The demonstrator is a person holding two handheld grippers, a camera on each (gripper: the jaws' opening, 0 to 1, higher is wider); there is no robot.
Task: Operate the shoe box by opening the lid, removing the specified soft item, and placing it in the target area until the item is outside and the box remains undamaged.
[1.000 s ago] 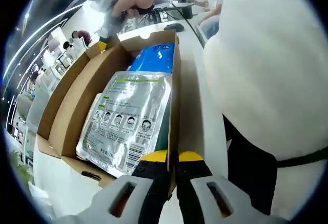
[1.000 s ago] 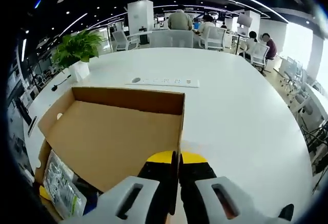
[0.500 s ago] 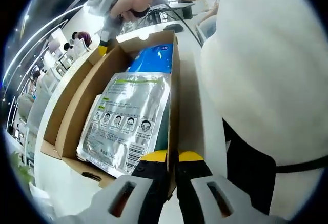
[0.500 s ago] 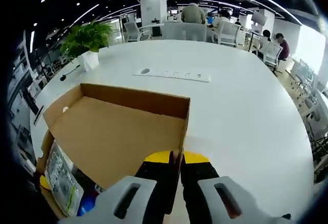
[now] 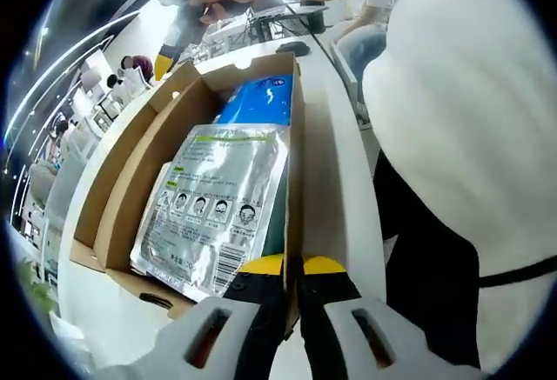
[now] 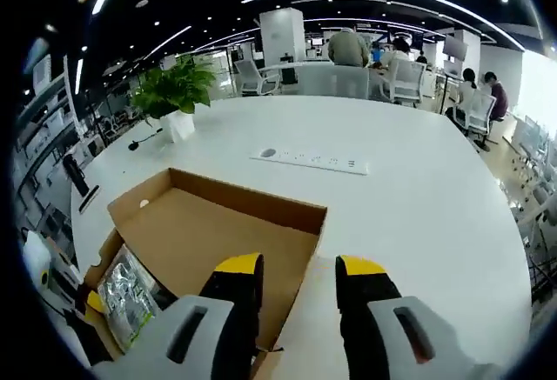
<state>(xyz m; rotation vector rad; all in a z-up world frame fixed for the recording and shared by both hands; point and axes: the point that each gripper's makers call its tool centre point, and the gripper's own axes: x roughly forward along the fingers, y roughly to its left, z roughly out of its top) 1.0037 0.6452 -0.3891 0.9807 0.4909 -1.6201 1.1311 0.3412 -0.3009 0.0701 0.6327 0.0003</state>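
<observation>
The brown shoe box (image 5: 130,163) lies open on the white table. Inside it are a silver mask pack (image 5: 213,206) and, beyond that, a blue pack (image 5: 261,102). My left gripper (image 5: 293,267) is shut on the box's near side wall, which runs up between its yellow tips. In the right gripper view, the lid (image 6: 218,232) lies folded back flat, and the silver pack (image 6: 126,297) shows at the lower left. My right gripper (image 6: 300,267) is open above the lid's edge with nothing between its jaws. Held by a hand, the right gripper (image 5: 172,36) hangs above the box's far corner.
A person in a white top (image 5: 470,119) stands close on the right of the box. A potted plant (image 6: 178,93) and a white power strip (image 6: 313,161) sit on the table beyond the lid. A mouse (image 5: 296,47) lies past the box. People sit at desks behind.
My right gripper has opened, let go of the lid's edge and risen off it. My left gripper still holds the box wall in the same place.
</observation>
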